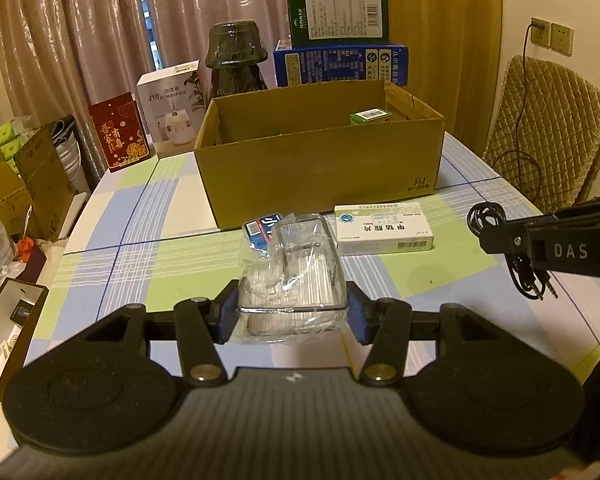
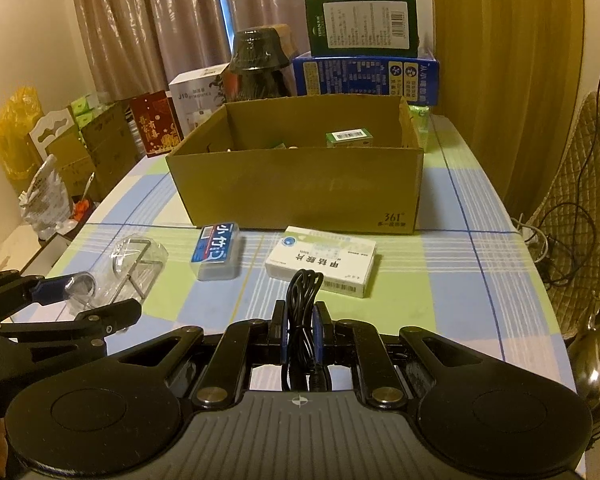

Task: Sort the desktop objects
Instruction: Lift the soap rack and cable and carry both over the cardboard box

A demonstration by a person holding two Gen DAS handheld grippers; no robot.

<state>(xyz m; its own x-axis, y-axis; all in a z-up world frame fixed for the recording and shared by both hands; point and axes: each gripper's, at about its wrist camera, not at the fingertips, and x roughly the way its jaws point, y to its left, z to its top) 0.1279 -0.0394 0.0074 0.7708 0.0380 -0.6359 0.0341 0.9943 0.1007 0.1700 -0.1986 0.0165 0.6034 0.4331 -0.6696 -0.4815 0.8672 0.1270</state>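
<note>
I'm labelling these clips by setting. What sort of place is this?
Most likely a room in a home, perhaps a dining room: a table under a checked cloth, curtains at the window, a padded chair, and household boxes stacked beside the table.

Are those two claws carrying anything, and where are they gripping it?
The left gripper pinches a clear plastic case by its sides. The right gripper clamps a coiled black cable around its middle.

Left tongs (image 1: 292,316) clamping clear plastic case (image 1: 296,268), cardboard box (image 1: 320,168) beyond, white medicine box (image 1: 382,230) on checked tablecloth (image 1: 140,240)
</note>
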